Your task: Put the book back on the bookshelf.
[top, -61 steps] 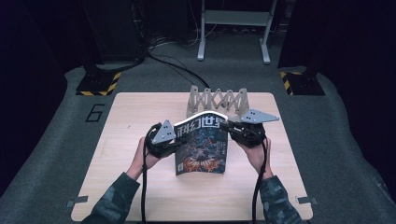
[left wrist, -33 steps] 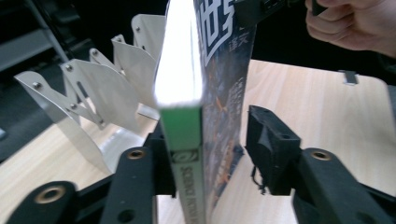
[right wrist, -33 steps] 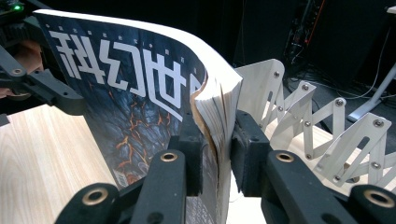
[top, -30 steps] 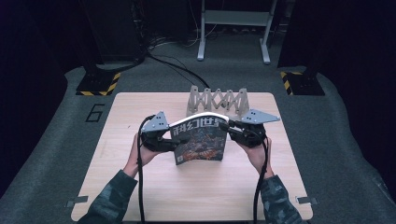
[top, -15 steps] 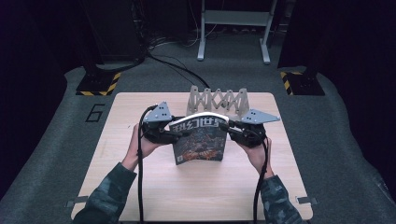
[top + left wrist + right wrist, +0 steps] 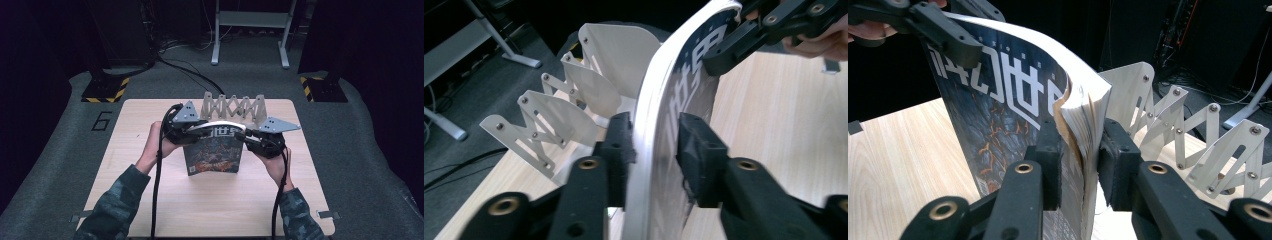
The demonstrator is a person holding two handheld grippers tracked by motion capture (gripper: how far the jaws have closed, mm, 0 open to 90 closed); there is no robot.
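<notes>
Both tongs hold one magazine (image 6: 214, 152), standing up on the counter (image 6: 150, 200) just in front of the folding rack (image 6: 234, 107). On the magazine's left, the left tongs (image 6: 192, 131) have just been closing and now pinch its top corner. On its right, the right tongs (image 6: 248, 137) squeeze the page edges. It looks light, bendy and slippery, so hold near the top corners.

A pale accordion-style folding rack (image 6: 234, 107) stands on the light wooden surface (image 6: 150, 200) near its far edge. Beyond lie grey floor mats, one marked with the number 6 (image 6: 102, 121), black cables (image 6: 185, 67), two yellow-and-black striped bases (image 6: 106, 90) and a grey metal stand (image 6: 250, 30)
</notes>
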